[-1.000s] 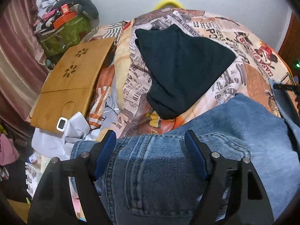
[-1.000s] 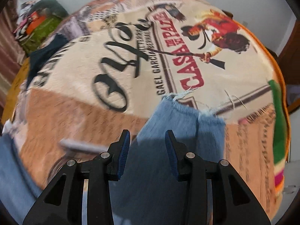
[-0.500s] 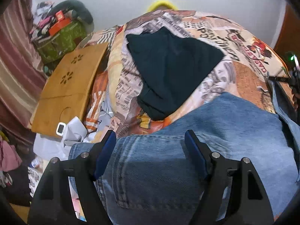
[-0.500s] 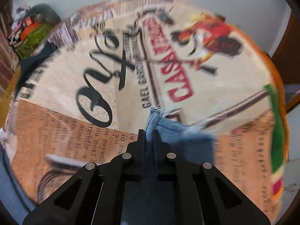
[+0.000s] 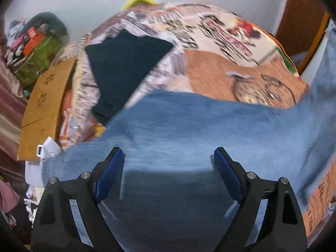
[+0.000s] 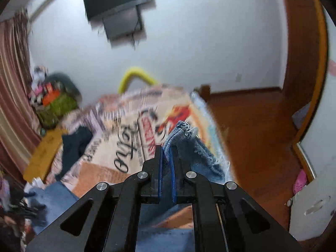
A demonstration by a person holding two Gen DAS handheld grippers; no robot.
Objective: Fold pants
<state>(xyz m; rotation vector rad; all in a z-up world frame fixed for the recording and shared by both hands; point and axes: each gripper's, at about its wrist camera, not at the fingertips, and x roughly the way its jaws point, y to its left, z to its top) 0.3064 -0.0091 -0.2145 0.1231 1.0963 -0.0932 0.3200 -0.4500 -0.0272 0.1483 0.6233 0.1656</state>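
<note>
Blue jeans [image 5: 189, 130] lie across the printed bedspread [image 5: 210, 63] in the left wrist view. My left gripper [image 5: 168, 163] is open, its blue pads spread wide just above the denim near the waist end. My right gripper [image 6: 167, 155] is shut on the frayed hem of a jeans leg [image 6: 180, 134] and holds it lifted well above the bed. The lifted leg shows at the right edge of the left wrist view [image 5: 323, 79].
A folded dark garment [image 5: 124, 67] lies on the bed beyond the jeans. A wooden lap board [image 5: 46, 105] and a cluttered green bag [image 5: 35, 61] are at the left. Wood floor [image 6: 252, 126] and a door frame are at the right; a TV [image 6: 117, 6] hangs on the wall.
My right gripper closed on the jeans hem and has lifted it up off the bed, tilting toward the wall. My left gripper stayed open and shifted along the jeans.
</note>
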